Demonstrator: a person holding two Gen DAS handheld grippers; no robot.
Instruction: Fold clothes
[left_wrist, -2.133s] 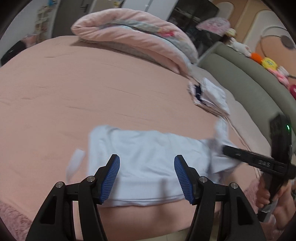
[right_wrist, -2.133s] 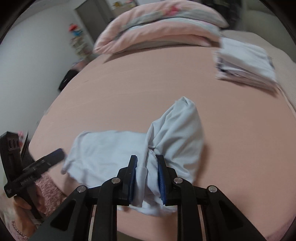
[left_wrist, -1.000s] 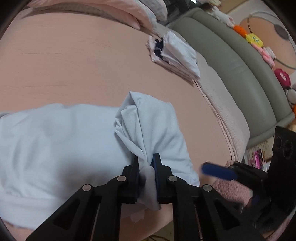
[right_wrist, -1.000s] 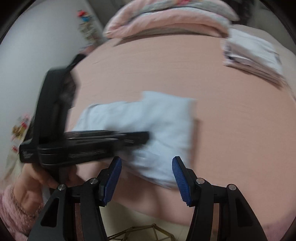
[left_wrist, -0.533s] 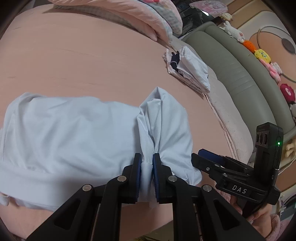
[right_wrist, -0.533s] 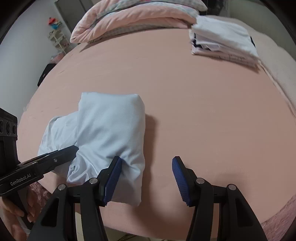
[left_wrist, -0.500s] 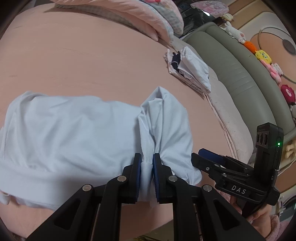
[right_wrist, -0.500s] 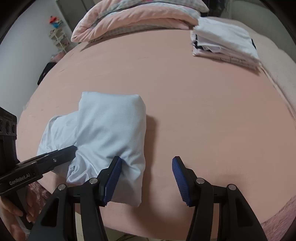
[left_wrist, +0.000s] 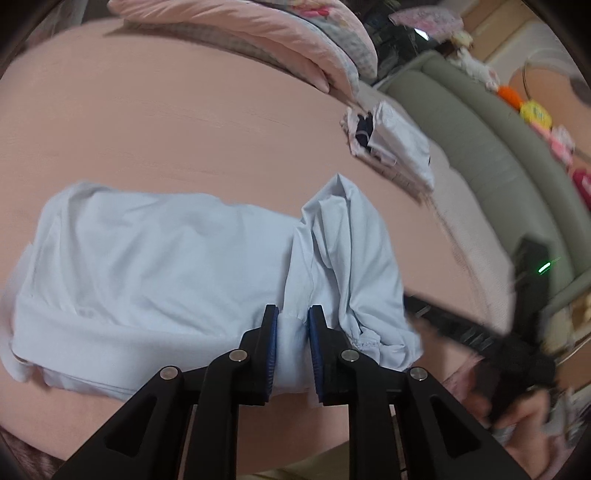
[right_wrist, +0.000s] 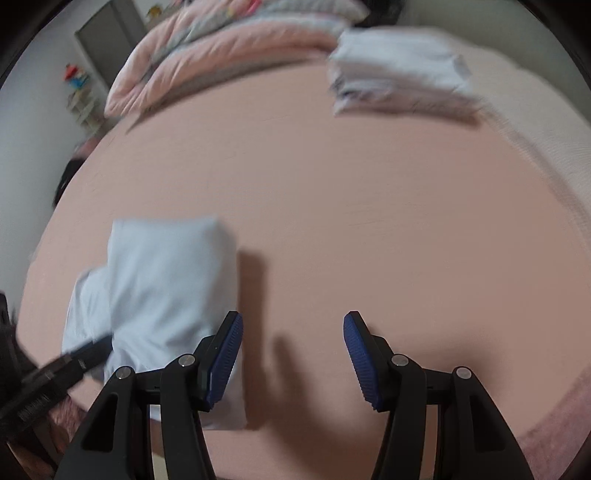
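Soft, even indoor light, a bit dim, no glare. Heavy fisheye bend with black vignetted corners on both views. Motion blur smears the folded pile (right_wrist: 399, 70) and the right gripper (left_wrist: 461, 332). The light blue garment (right_wrist: 166, 280) throws a dark shadow to its right.

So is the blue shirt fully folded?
No. One end of the shirt is folded over; the rest lies spread on the bed.

Two grippers, one pale-blue garment (left_wrist: 166, 258), one folded pile (left_wrist: 395, 155).
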